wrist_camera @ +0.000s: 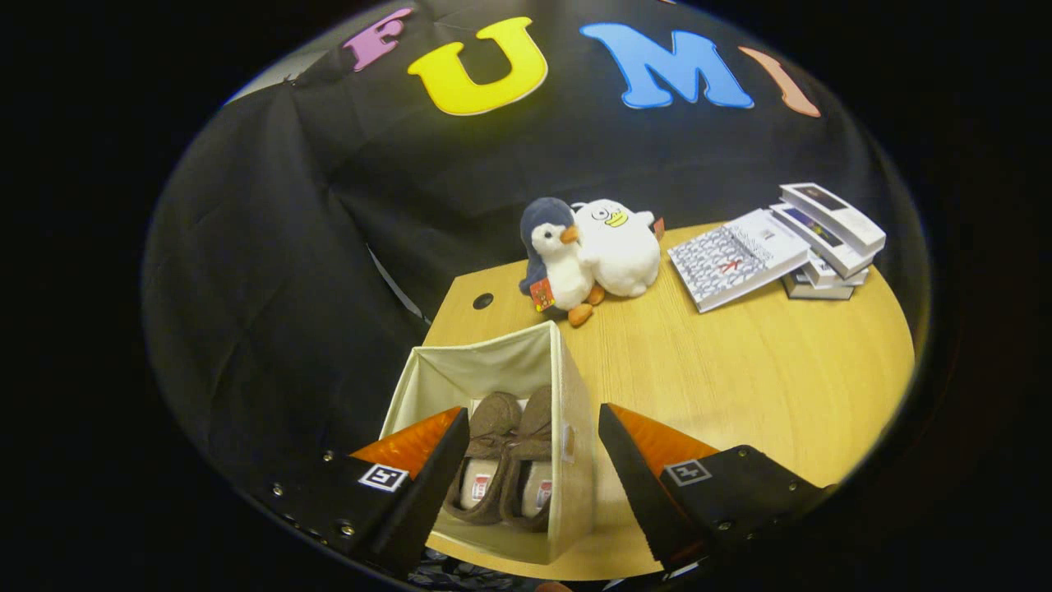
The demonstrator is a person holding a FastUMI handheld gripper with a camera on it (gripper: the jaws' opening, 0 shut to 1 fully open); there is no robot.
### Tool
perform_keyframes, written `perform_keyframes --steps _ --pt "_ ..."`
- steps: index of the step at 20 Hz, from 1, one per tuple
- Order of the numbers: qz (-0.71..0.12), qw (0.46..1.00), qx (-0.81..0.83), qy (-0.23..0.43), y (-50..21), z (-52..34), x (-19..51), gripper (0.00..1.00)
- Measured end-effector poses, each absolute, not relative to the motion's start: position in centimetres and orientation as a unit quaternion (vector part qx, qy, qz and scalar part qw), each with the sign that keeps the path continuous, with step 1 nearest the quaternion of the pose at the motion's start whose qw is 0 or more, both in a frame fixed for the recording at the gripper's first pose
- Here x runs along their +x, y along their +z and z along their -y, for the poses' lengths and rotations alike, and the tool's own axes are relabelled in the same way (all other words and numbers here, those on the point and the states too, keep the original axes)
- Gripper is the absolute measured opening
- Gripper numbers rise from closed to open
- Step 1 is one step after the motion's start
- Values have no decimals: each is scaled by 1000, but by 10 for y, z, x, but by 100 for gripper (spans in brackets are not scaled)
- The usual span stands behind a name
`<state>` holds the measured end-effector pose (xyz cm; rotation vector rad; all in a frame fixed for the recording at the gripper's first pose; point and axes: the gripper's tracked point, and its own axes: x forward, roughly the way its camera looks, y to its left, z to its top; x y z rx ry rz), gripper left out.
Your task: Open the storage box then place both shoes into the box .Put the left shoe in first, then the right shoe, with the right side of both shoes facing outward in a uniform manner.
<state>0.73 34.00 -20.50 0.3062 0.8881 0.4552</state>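
Tool [534, 444] open, empty, above the box [493, 366]. Both shoes [505, 460] already inside, side by side. Box near counter [740, 386] edge: could tip if nudged on withdrawal.

A black cloth [493, 189] hung as the booth's wall behind the scene, creased and folded, its drape falling down past the near-left corner of the table. A pale strip of wall [271, 78] showed above the cloth's upper left edge. The table [740, 370] had a light wood-grain top with a small dark round hole [483, 301] near its far-left corner. Toward the back of the table sat two plush toys touching each other, a grey-and-white penguin [552, 256] and a white duck [618, 247]. To their right, a stack of books [826, 247] lay with a patterned book [735, 259] leaning against it. The light was even and soft across the wood.
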Motion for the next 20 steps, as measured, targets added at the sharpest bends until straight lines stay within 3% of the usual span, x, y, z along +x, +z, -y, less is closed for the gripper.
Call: perform_keyframes --steps 8,20 --pt "-316 915 107 227 -122 -264 31 98" --pt "-188 973 22 135 -33 -96 52 98"
